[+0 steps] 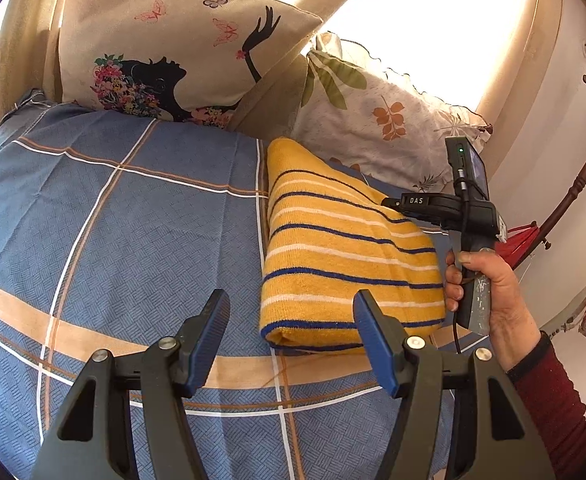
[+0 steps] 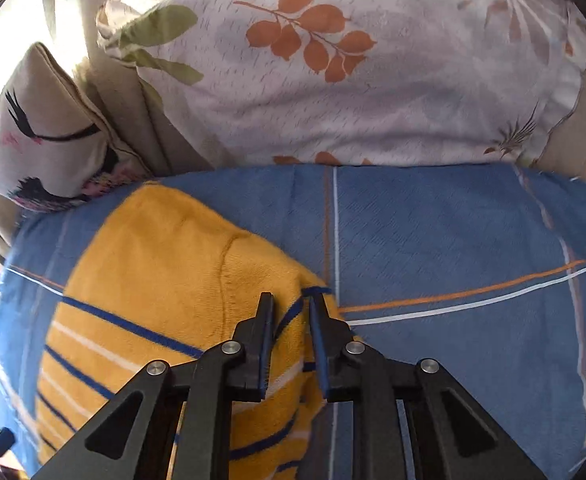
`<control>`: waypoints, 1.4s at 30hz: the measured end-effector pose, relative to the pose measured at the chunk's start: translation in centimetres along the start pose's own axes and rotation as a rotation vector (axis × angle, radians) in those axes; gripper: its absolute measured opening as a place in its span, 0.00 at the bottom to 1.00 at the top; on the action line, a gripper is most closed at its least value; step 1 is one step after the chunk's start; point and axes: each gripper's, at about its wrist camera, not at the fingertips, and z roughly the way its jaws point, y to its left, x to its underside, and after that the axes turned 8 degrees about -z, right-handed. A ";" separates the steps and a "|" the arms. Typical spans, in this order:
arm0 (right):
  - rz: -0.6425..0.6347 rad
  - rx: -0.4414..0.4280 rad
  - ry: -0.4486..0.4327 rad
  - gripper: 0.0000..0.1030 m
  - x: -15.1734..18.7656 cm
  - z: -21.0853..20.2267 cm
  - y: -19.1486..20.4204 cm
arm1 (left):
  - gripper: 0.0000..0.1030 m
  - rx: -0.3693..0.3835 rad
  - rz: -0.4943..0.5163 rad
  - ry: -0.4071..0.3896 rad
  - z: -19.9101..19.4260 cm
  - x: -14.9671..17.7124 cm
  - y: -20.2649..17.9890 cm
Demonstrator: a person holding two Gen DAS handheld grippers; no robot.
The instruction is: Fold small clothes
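Note:
A folded yellow knit garment (image 1: 333, 248) with blue and white stripes lies on the blue checked bed sheet (image 1: 113, 220). My left gripper (image 1: 293, 304) is open and empty, just in front of the garment's near left corner, above the sheet. My right gripper (image 2: 291, 300) has its jaws close together around the garment's (image 2: 165, 280) right edge, with yellow cloth between the fingertips. From the left wrist view the right gripper's body (image 1: 445, 208) and the hand holding it sit at the garment's far right side.
A beige cushion with a woman's silhouette and butterflies (image 1: 165, 48) and a white pillow with orange leaves (image 1: 373, 120) lean at the head of the bed. A dark wooden coat stand (image 1: 573, 184) is at the right. The white pillow (image 2: 353, 72) lies straight ahead of the right gripper.

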 end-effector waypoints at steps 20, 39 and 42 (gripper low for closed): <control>-0.038 -0.134 -0.064 0.57 13.2 -7.1 2.7 | 0.86 -0.193 0.146 -0.299 -6.0 2.6 -2.1; 0.139 -0.017 -0.264 0.82 22.6 -16.8 2.8 | 0.96 -0.322 0.139 -0.234 -4.5 6.4 -3.4; 0.120 0.027 -0.272 0.85 22.5 -16.8 3.4 | 0.96 -0.294 0.108 -0.180 -3.6 6.7 -2.9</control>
